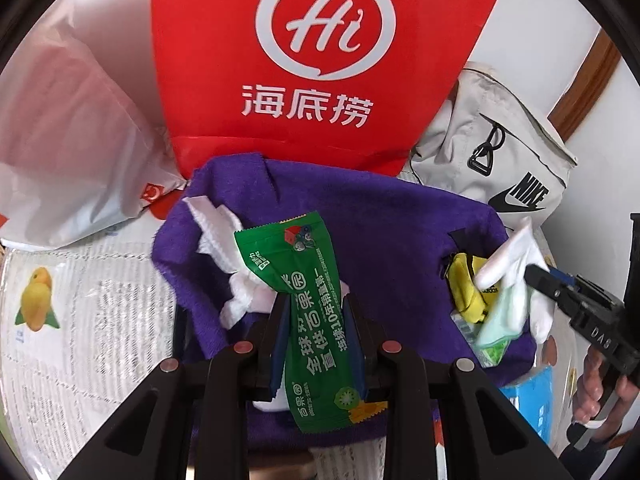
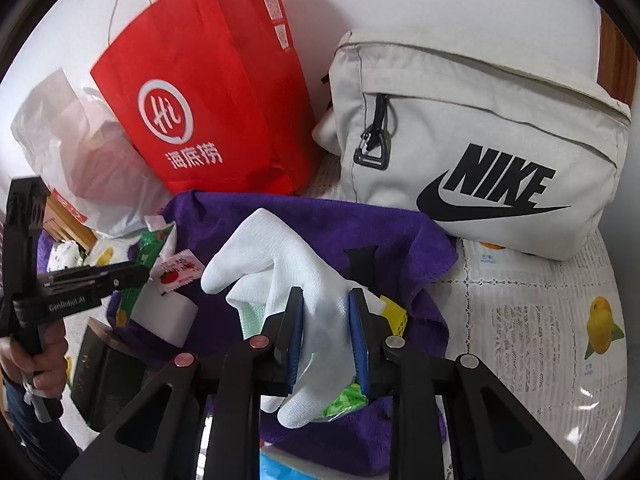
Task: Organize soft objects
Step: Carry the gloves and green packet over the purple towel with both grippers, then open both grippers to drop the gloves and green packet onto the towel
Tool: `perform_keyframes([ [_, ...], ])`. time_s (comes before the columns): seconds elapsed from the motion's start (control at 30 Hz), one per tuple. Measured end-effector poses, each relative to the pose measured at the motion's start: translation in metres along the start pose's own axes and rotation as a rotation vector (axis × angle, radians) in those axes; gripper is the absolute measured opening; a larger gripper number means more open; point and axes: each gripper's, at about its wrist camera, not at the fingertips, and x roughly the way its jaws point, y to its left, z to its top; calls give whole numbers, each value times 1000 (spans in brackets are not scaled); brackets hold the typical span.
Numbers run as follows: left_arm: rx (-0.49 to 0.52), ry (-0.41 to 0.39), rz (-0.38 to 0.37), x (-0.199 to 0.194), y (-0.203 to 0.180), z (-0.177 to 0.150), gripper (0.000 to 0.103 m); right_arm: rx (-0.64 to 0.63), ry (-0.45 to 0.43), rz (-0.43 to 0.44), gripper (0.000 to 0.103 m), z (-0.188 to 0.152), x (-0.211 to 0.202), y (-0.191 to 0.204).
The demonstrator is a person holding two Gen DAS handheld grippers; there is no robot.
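Currently my left tool is clamped on the green sachet, lower centre; my right tool pinches the white glove (limp, light; grip mid-palm) above the purple towel.

Left gripper: black angular frame, blue finger pads, round copper-coloured screw heads on the arms. Right gripper: same build; white "DAS" lettering shows on its side, "GenRobot.AI" on the left one's.
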Motion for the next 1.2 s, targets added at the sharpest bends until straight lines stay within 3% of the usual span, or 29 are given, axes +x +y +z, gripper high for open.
perform_keyframes([
  [0.23, -17, 22, -1, 15, 0, 4, 27, -4, 23, -21, 30, -1, 12, -6],
  [0.4, -13, 27, -1, 17, -3, 3, 29, -4, 28, -18, 48, 0, 9, -7],
  [0.53, -15, 30, -4, 17, -6, 1, 32, -10, 34, -18, 50, -4, 1, -8],
  [0.63, -27, 36, -8, 16, -9, 0, 46, -14, 37, -17, 51, -8, -6, -8],
  [0.8, -4, 18, 20, -2, -18, -6, 55, -10, 24, -10, 51, -17, -23, -6],
  [1.2, 36, -37, 63, -76, -32, -56, 55, -22, -10, -10, 51, -59, -84, 18],
])
